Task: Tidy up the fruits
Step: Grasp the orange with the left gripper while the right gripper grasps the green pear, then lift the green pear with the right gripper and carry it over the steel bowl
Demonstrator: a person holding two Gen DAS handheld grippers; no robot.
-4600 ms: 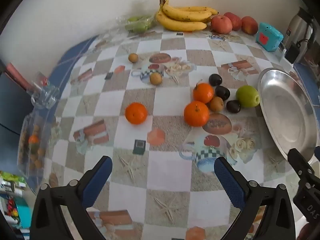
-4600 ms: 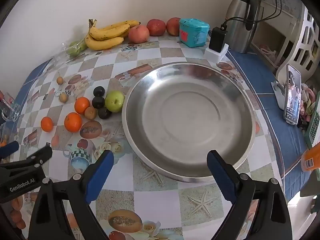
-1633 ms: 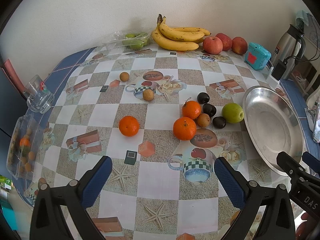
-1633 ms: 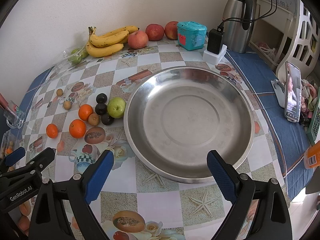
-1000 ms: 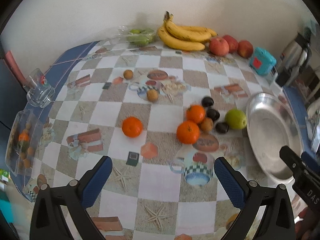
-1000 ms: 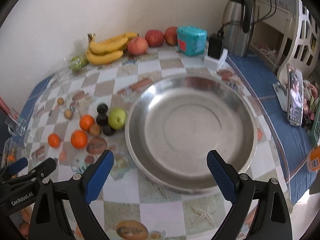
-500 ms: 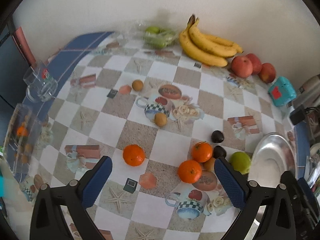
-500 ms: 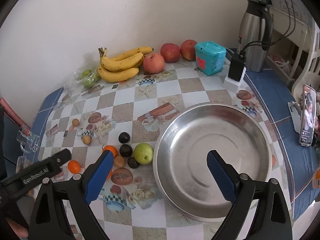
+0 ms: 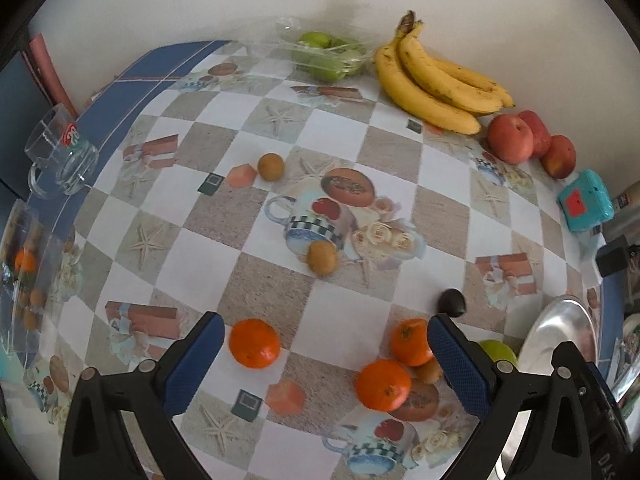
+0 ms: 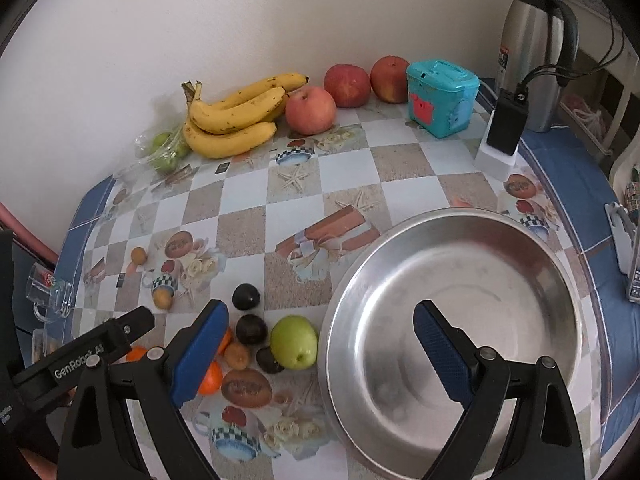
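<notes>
Both my claws hang above the table with nothing in them: my left gripper (image 9: 322, 354) is spread wide over the oranges, and my right gripper (image 10: 320, 344) is spread over the near rim of the steel dish (image 10: 452, 224), which holds no fruit yet. The loose fruit lies mid-table towards the left edge: a lone orange (image 9: 254, 343), two more oranges (image 9: 383, 385) huddled with a green apple (image 10: 294, 342) and dark plums (image 10: 251, 329), touching or nearly so. The bananas (image 10: 236, 120) and red apples (image 10: 311, 109) sit along the far edge by the wall. I judge the lone orange the best first pick: drop straight down, straddle it across its middle, and close gently so it doesn't roll.
</notes>
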